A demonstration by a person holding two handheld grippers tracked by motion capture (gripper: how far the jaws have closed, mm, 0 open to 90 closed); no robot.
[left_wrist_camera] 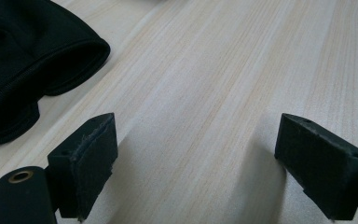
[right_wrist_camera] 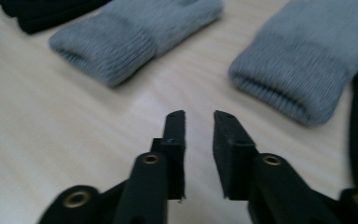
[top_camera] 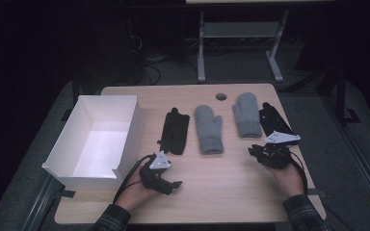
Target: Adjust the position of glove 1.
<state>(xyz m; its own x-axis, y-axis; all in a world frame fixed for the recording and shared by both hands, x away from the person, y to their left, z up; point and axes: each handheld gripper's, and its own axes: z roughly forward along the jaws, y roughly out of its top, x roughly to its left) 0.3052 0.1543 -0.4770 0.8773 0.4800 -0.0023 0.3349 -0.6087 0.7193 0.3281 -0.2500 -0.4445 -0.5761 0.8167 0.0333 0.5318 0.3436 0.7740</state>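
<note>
Left gripper, released wide, hovers over bare table near the black glove; right gripper, nearly clenched, empty, faces two grey mittens.

1. The table looks like pale wood with a fine straight grain and a matt, smooth finish.
2. The two grey mittens are soft knitted cloth, with ribbed cuffs.
3. The black glove at the upper left of the left gripper view is smooth, matt fabric.
4. The white box seems matt card.
5. The pads are black and matt, a little rough.
</note>
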